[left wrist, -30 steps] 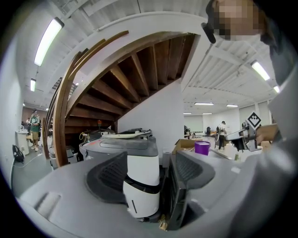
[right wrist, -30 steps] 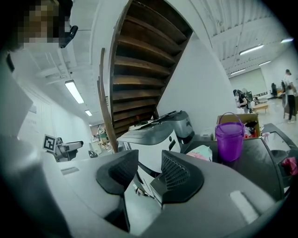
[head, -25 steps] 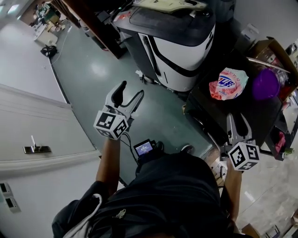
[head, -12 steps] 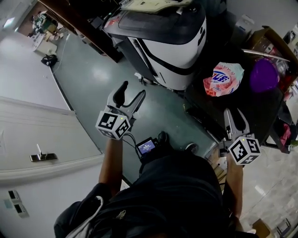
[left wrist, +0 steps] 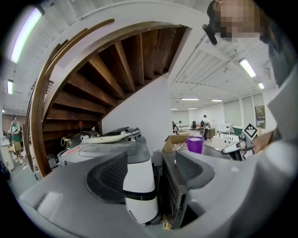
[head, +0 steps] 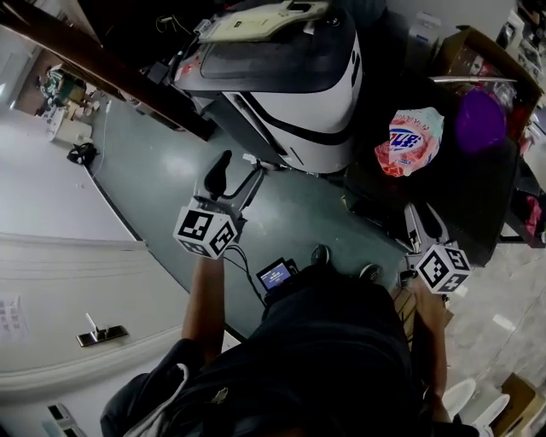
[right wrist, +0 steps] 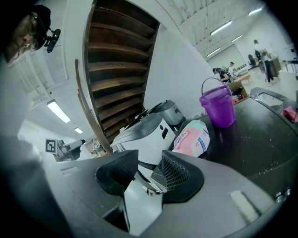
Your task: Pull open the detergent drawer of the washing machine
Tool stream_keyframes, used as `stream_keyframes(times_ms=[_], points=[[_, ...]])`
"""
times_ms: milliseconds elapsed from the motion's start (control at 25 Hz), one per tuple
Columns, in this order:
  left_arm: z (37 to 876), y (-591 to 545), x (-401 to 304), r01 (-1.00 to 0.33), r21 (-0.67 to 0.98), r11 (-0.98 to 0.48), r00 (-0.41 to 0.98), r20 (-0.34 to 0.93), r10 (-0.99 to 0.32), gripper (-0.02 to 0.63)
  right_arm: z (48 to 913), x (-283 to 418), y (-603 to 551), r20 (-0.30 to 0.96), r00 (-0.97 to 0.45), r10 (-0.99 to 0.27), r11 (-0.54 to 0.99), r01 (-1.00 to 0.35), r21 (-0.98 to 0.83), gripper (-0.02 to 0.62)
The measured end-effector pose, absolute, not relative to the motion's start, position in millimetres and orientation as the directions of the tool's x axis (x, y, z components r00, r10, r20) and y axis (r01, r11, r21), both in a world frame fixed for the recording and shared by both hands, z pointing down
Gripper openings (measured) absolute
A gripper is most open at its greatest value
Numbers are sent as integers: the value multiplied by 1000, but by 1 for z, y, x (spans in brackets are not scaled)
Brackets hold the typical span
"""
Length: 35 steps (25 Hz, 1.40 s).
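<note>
Fingers [left wrist: 108, 179] of our left gripper [left wrist: 151, 173] stand wide apart with nothing between them. That gripper is raised over the green floor [head: 162, 145], with its marker cube [head: 205, 232] toward us. It looks toward a white machine [head: 307, 102] with a dark grey lid, on which a cream board [head: 260, 15] lies. Our right gripper [right wrist: 150, 167] has its jaws apart too, by a narrower gap, and they hold nothing. In the head view it hangs at the near edge of the dark-topped unit [head: 465, 201] to the right of the white machine. We take that unit for the washing machine, but we cannot make out its detergent drawer in any view. On the dark top lies a pink and white detergent bag [head: 413, 141]. A purple bucket [head: 482, 119] stands near it, and a cardboard box [head: 465, 55] lies beyond. The two machines stand close side by side, the white one below the underside of a wooden stair [left wrist: 116, 69]. A small lit screen [head: 275, 275] hangs at our waist, and a white door with a metal handle [head: 101, 331] is on our left.
</note>
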<state>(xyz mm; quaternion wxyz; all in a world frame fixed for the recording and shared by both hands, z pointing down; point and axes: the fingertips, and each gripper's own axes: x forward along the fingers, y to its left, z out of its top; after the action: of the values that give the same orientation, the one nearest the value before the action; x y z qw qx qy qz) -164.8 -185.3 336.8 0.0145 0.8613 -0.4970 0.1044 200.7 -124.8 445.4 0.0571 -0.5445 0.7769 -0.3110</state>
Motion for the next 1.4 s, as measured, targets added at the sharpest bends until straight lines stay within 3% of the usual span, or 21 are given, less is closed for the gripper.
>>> stream_keyframes(times_ms=[440, 840, 1040, 1200, 1400], points=[[345, -218, -200, -788, -96, -608, 577, 232, -783, 377, 542, 165, -111, 294, -288, -911, -12, -695, -718, 140], [349, -227, -220, -740, -150, -656, 597, 302, -743, 377, 617, 139, -115, 189, -249, -950, -48, -482, -875, 158], [362, -229, -223, -728, -159, -667, 594, 339, -729, 377, 659, 131, -121, 185, -246, -951, -57, -451, -891, 158], [375, -228, -222, -722, -146, -676, 593, 373, -714, 377, 693, 132, -124, 152, -228, -962, -70, -331, -941, 158], [391, -229, -219, -713, -145, -686, 587, 411, -697, 377, 734, 143, -121, 243, -164, -956, -200, -240, -950, 197]])
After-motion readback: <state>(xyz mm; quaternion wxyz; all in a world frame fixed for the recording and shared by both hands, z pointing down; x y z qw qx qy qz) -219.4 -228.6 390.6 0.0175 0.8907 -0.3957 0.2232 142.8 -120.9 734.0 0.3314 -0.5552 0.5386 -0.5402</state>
